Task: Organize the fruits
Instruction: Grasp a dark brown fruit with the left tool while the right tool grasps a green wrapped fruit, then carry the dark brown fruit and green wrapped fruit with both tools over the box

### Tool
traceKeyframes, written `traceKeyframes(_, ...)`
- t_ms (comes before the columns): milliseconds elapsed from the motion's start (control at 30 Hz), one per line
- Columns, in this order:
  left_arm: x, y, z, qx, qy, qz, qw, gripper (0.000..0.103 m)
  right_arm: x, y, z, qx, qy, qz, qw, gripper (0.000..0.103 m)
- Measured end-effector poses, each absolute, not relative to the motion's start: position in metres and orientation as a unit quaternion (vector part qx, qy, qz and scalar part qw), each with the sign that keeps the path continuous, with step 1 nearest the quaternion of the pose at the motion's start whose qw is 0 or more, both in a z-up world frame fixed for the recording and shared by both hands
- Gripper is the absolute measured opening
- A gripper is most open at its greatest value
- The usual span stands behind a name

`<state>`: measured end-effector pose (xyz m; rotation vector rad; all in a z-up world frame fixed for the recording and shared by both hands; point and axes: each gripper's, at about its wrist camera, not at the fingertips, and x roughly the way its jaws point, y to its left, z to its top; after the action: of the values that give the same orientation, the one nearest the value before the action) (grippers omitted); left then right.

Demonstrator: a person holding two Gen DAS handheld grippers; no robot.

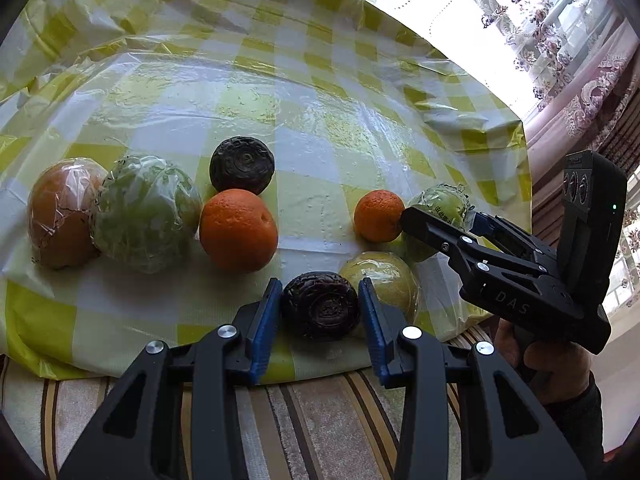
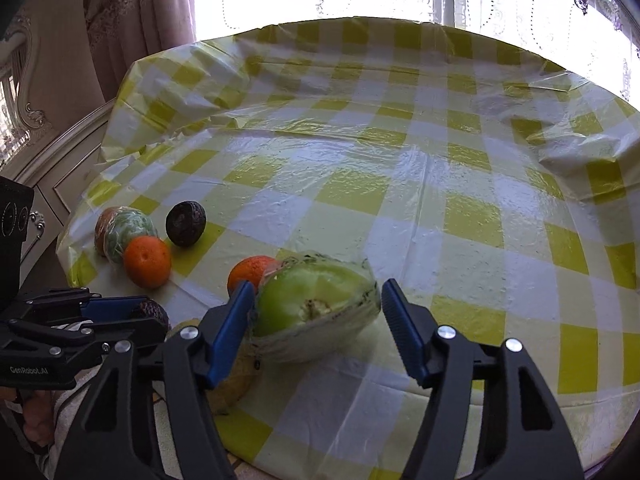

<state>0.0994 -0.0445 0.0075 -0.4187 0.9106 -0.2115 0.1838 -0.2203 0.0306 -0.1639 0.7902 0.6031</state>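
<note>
You've got a round table under a glossy yellow-and-white checked plastic tablecloth (image 1: 320,128), creased and bunched at the far edge.

Take the large bare orange (image 1: 238,230) as your landmark. Just behind it: a dark wrinkled round fruit (image 1: 242,165). Touching its left side: a green fruit in clear film (image 1: 146,213), then a brown-orange film-wrapped fruit (image 1: 60,213) against that one. Well right of it: a smaller orange (image 1: 378,216), with a film-wrapped green fruit (image 2: 316,308) just beyond. Front-right, near the table edge: a second dark wrinkled fruit (image 1: 320,305) touching a yellow-green wrapped fruit (image 1: 384,280).
</note>
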Motion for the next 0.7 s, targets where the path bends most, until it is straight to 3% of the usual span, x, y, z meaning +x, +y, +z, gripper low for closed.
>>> traceKeyframes(700, 0.092, -0.056, 0.011, -0.154, 0.42, -0.067, 0.892, 0.037, 0.152, -0.245, 0.043, -0.046, 0.344, 0.227, 0.91, 0.061)
